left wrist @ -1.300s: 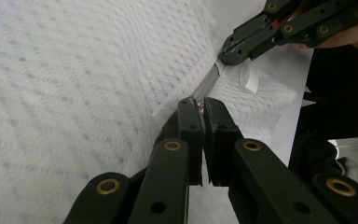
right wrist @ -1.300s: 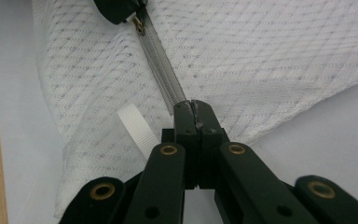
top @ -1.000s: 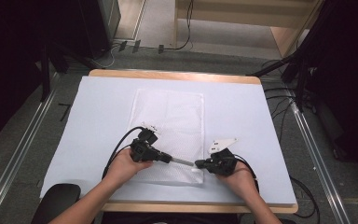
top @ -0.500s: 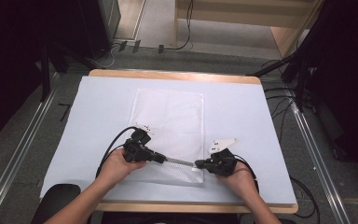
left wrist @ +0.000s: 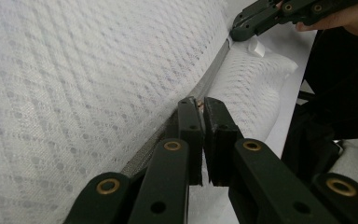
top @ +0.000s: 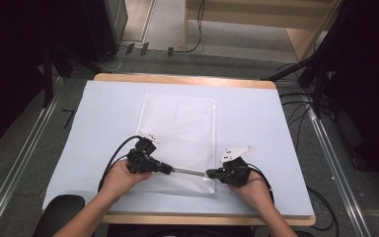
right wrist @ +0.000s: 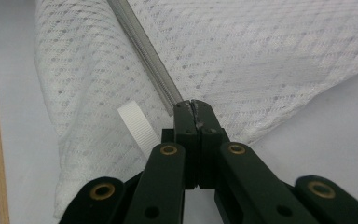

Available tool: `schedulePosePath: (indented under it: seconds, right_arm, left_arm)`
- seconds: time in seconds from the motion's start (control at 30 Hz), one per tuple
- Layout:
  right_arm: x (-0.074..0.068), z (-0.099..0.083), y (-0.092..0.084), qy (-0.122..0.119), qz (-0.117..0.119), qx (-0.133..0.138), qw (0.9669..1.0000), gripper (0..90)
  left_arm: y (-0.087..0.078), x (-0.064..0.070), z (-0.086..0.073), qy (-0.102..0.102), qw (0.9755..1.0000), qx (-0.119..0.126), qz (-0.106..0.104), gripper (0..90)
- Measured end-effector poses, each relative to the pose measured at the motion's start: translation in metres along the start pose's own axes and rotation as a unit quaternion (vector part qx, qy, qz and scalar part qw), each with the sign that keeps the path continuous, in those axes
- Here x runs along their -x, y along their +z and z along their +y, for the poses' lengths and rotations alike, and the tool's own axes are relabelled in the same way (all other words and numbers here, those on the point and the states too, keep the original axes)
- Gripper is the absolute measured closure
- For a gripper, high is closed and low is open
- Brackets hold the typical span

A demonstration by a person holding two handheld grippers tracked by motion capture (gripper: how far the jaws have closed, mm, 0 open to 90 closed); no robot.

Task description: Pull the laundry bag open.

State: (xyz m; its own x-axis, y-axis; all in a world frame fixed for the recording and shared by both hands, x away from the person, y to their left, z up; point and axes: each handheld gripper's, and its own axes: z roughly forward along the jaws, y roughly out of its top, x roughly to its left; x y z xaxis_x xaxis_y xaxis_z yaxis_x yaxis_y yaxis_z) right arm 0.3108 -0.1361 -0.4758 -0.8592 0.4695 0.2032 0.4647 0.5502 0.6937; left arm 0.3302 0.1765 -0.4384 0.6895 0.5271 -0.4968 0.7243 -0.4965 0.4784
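Here, scene: a white mesh bag [top: 180, 136] lies flat on a pale worktop [top: 103, 113], in the middle of the high view, its near edge low in the frame between the two hands.
Zip: a grey zip [top: 190, 172] runs along the near end of the bag, stretched in a straight line between the two grippers; in the left gripper view it climbs from the frame's centre to the upper right [left wrist: 212, 70], and in the right gripper view it runs from the upper left down to the centre [right wrist: 144, 56].
Left gripper: the left gripper [top: 170, 169] sits lower left of centre in the high view, pointing right and slightly down the frame; its jaws are closed on the zip, with a small brownish bit pinched at the tips [left wrist: 199, 105].
Left hand: the left hand [top: 121, 178] wraps the gripper body from below, forearm coming up from the bottom left edge.
Right gripper: the right gripper [top: 209, 173] sits lower right of centre, pointing left; its jaws are pressed tight together on the end of the zip [right wrist: 192, 106].
Right hand: the right hand [top: 249, 186] cups the body from behind, forearm entering at the bottom right.
Loop: a short white ribbed strap [right wrist: 137, 126] lies on the mesh just left of the right jaws.
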Motion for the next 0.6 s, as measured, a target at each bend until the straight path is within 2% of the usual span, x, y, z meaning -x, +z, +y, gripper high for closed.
schedulePosePath:
  seconds: [0.17, 0.3, 0.43, 0.53, 0.57, 0.6]
  right_arm:
    - [0.000, 0.000, 0.001, 0.001, 0.004, 0.002, 1.0000, 90.0]
    - [-0.001, 0.000, 0.002, 0.000, 0.008, 0.001, 1.0000, 90.0]
    - [-0.001, 0.001, 0.002, 0.000, 0.010, 0.000, 0.9999, 90.0]
    - [-0.001, 0.001, 0.003, 0.000, 0.012, -0.002, 0.9999, 90.0]
    - [-0.001, 0.001, 0.003, -0.002, 0.011, -0.002, 0.9999, 90.0]
    - [-0.001, 0.001, 0.003, 0.000, 0.012, -0.002, 0.9999, 90.0]
  left_arm:
    - [-0.001, -0.002, -0.002, -0.003, 1.0000, -0.003, 0.001, 88.0]
    - [-0.003, -0.003, -0.003, -0.006, 0.9999, 0.004, 0.012, 88.1]
    - [-0.003, -0.006, -0.005, -0.011, 0.9999, -0.004, 0.005, 88.1]
    - [-0.007, -0.006, -0.005, -0.009, 0.9998, -0.007, 0.014, 88.1]
    - [-0.009, -0.007, -0.005, -0.013, 0.9999, -0.002, 0.010, 88.1]
    - [-0.012, -0.009, -0.006, -0.014, 0.9998, 0.000, 0.015, 88.1]
